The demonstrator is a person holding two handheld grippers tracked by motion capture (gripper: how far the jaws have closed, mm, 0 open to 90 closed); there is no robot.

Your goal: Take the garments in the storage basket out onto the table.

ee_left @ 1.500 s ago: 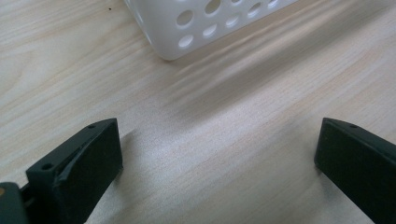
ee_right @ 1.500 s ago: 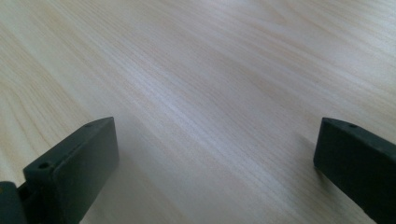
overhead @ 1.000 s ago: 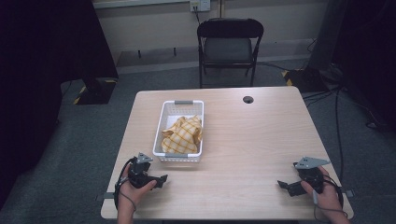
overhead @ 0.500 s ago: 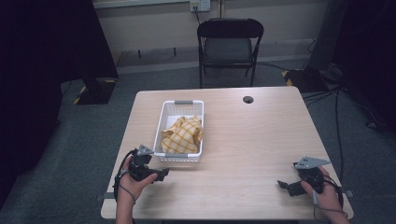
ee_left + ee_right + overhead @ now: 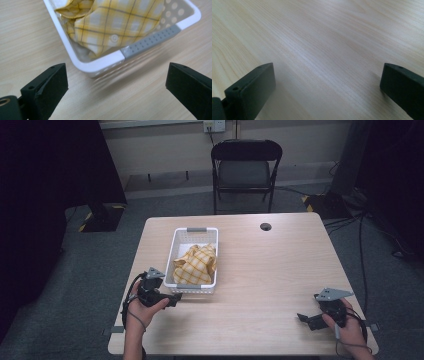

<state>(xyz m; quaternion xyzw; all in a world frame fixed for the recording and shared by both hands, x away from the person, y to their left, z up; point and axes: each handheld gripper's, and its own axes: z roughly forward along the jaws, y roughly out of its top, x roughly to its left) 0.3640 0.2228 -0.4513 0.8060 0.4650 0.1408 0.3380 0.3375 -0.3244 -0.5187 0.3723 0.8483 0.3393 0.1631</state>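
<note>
Bare lab or studio room, grey carpet floor (image 5: 90,270), black curtains (image 5: 45,175) at both sides, lone black folding metal chair (image 5: 245,167), wall socket (image 5: 214,125), loose cables (image 5: 367,227) trailing around a pale wooden surface (image 5: 260,285)

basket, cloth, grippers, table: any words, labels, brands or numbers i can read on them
None can be read.
The white basket and its grey handle strip bear only dots and holes.
The yellow checked cloth shows a plain button, no tag.
The left gripper, right gripper and table bear no print.
</note>
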